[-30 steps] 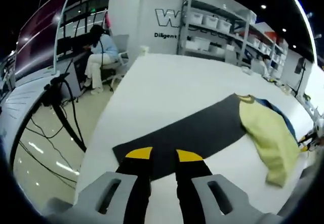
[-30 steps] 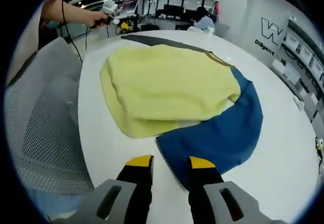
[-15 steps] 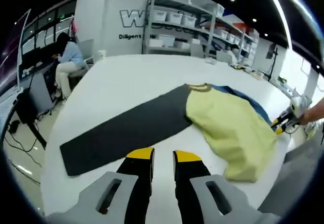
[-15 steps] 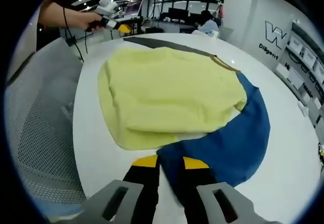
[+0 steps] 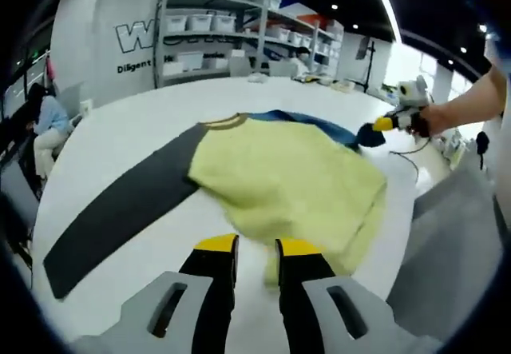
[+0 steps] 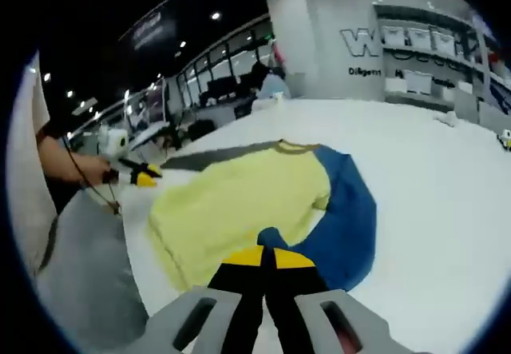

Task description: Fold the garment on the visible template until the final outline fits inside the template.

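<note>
A yellow and blue garment (image 5: 287, 182) lies partly over a dark grey template strip (image 5: 120, 202) on the white table (image 5: 144, 122). My left gripper (image 5: 257, 248) is open, its tips at the near yellow hem with nothing clamped. In the right gripper view, my right gripper (image 6: 267, 256) is shut on the edge of the garment's blue part (image 6: 347, 218), which folds up at the jaws. The yellow part (image 6: 239, 202) spreads beyond, with the template (image 6: 215, 156) behind it. The right gripper (image 5: 385, 122) also appears at the blue edge, and the left gripper (image 6: 144, 180) appears in a hand.
Shelving with white bins (image 5: 215, 42) stands behind the table. A seated person (image 5: 48, 122) is off the table's far left. A grey chair (image 5: 447, 234) sits by the table's near edge. White table surface (image 6: 431, 170) stretches to the right of the garment.
My right gripper has gone from open to shut on the blue edge and lifted it. The left view has swung from the template strip to the yellow hem.
</note>
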The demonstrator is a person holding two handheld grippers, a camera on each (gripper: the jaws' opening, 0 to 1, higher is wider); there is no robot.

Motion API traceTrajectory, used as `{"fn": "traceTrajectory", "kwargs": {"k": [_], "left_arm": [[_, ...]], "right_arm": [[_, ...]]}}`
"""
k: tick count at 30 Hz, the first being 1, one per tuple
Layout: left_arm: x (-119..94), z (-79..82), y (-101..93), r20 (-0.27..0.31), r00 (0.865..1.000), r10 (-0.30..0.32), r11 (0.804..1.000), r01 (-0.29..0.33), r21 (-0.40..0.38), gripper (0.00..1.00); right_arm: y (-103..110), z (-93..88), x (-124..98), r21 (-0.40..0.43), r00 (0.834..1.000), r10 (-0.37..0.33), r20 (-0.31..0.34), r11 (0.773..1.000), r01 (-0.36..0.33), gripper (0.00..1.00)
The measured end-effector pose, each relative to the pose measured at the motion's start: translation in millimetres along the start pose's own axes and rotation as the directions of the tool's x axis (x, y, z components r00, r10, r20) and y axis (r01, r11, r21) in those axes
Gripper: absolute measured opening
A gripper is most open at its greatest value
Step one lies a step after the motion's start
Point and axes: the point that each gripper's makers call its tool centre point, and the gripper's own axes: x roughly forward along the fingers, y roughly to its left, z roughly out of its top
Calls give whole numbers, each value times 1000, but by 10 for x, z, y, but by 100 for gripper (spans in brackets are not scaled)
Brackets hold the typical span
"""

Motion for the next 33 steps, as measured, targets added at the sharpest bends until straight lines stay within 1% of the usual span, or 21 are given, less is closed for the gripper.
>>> {"fn": "traceTrajectory", "kwargs": {"k": [3, 4, 7, 8, 10, 11, 12, 14, 15, 16, 18, 19, 20, 22, 24, 26, 27, 28, 30, 31, 33], "left_arm": [[45, 36, -63, 4, 1000, -16, 1000, 16, 3, 17], [63, 48, -79, 4, 1000, -22, 1000, 22, 3, 18], [89, 74, -113, 4, 1000, -29, 1000, 29, 10, 19], [95, 78, -121, 3, 999, -32, 999, 32, 13, 19], [103, 78, -137, 2, 999, -35, 999, 35, 15, 19], [106, 81, -154, 1, 999, -38, 999, 38, 18, 19], [109, 81, -160, 0, 999, -39, 999, 39, 19, 19], [120, 81, -187, -2, 999, -45, 999, 45, 24, 19], [130, 81, -204, -5, 999, -48, 998, 48, 27, 20], [135, 84, -217, -6, 999, -51, 998, 51, 31, 20], [151, 89, -249, -8, 998, -57, 998, 57, 39, 21], [159, 89, -266, -10, 998, -60, 997, 60, 41, 21], [169, 86, -294, -13, 998, -65, 997, 65, 46, 22], [181, 78, -324, -19, 997, -71, 996, 72, 51, 22], [190, 64, -353, -27, 997, -76, 995, 77, 55, 22], [191, 61, -362, -32, 996, -78, 995, 80, 59, 22], [188, 57, -369, -37, 996, -81, 995, 83, 61, 23], [187, 53, -375, -40, 996, -81, 995, 84, 63, 23], [185, 37, -375, -50, 996, -81, 994, 84, 63, 23], [184, 27, -383, -56, 995, -82, 994, 85, 63, 23], [181, 10, -390, -65, 995, -81, 994, 86, 67, 23]], "right_arm": [[-279, 197, -130, 75, 995, -64, 74, 995, 59, 0], [-440, 246, -179, 109, 990, -105, 95, 990, 94, 0], [-688, 413, -260, 192, 975, -149, 163, 974, 117, 0], [-760, 541, -294, 245, 963, -159, 217, 964, 104, 0], [-937, 674, -358, 289, 942, -208, 264, 949, 128, 0], [-1017, 771, -390, 322, 930, -215, 298, 940, 115, 0], [-1004, 856, -407, 327, 917, -240, 319, 936, 131, 0], [-1133, 931, -439, 365, 899, -287, 330, 917, 158, 0], [-1244, 987, -481, 389, 878, -324, 352, 904, 177, 0], [-1299, 1005, -495, 399, 870, -339, 358, 898, 186, 0], [-1509, 1044, -548, 458, 840, -405, 361, 862, 219, 0], [-1561, 1037, -564, 460, 832, -426, 355, 855, 242, 0], [-1739, 1000, -611, 478, 806, -493, 328, 823, 308, 0], [-1837, 983, -571, 485, 810, -496, 313, 817, 313, 0], [-1980, 889, -554, 458, 805, -539, 248, 798, 392, 0], [-2042, 869, -506, 463, 811, -533, 241, 798, 387, 0], [-2131, 796, -511, 440, 802, -563, 201, 783, 439, 0], [-2182, 759, -498, 436, 803, -567, 181, 778, 451, 0], [-2249, 723, -424, 448, 817, -553, 166, 780, 437, 0], [-2296, 661, -398, 414, 819, -559, 131, 781, 467, 0], [-2375, 574, -354, 390, 831, -551, 77, 784, 483, 0]]}}
